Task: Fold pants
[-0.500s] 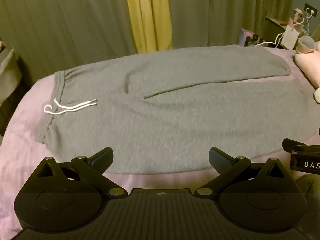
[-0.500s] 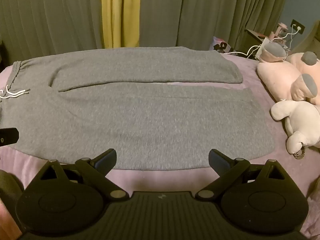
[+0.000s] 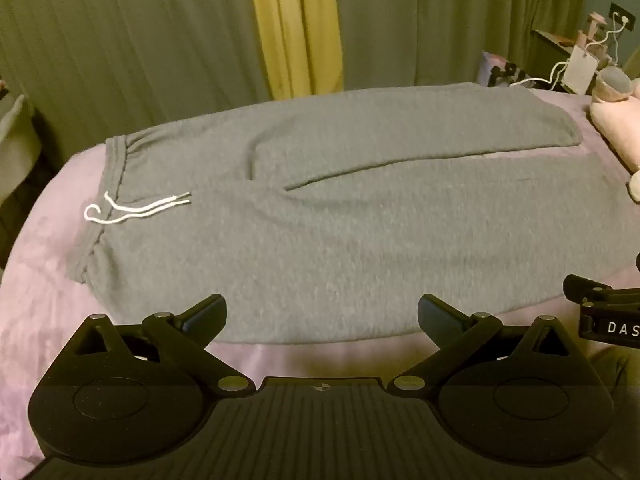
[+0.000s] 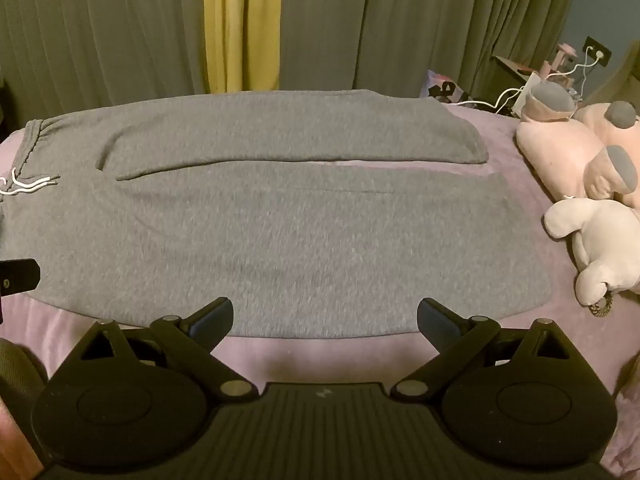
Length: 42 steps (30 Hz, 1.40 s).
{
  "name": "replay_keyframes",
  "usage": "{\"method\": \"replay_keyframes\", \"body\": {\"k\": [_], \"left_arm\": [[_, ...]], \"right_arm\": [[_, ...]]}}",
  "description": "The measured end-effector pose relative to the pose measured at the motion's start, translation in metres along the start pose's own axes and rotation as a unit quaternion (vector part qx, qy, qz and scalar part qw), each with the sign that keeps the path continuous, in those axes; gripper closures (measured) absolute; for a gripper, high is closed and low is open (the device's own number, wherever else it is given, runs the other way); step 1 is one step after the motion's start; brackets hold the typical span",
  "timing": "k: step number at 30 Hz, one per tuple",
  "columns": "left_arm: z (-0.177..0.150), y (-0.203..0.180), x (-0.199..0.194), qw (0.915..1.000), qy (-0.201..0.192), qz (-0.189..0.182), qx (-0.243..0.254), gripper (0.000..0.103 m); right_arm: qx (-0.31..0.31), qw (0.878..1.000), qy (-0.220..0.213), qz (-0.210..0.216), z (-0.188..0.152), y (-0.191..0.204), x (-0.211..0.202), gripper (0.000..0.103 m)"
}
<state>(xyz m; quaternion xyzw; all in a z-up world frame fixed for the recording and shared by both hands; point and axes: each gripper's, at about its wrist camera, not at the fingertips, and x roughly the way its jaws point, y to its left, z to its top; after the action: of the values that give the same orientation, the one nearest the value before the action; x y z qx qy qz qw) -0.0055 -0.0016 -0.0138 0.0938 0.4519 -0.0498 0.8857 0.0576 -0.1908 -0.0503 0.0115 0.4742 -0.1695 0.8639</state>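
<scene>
Both claws spread wide, nothing gripped: left claw (image 3: 320,314) and right claw (image 4: 324,316) hover over near bed (image 4: 320,354) edge, just short of grey pants (image 4: 280,232) lying flat.

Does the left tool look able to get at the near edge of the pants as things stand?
Probably yes. The left tool is open just before the near edge of the gray pants, which lie flat on the bed; nothing sits between them.

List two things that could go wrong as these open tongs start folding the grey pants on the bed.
1. The white drawstring lies loose across the waistband; it may get trapped in the fold.
2. The plush toys sit close to the pants cuffs, so the right tongs might snag them.
</scene>
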Motion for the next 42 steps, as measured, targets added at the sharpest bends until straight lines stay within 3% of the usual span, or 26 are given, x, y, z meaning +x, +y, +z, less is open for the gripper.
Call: {"method": "replay_keyframes", "body": {"k": [42], "left_arm": [[0.005, 0.001, 0.004, 0.9997, 0.024, -0.006, -0.001, 0.000]], "right_arm": [[0.001, 1.000, 0.009, 0.002, -0.002, -0.001, 0.002, 0.004]]}}
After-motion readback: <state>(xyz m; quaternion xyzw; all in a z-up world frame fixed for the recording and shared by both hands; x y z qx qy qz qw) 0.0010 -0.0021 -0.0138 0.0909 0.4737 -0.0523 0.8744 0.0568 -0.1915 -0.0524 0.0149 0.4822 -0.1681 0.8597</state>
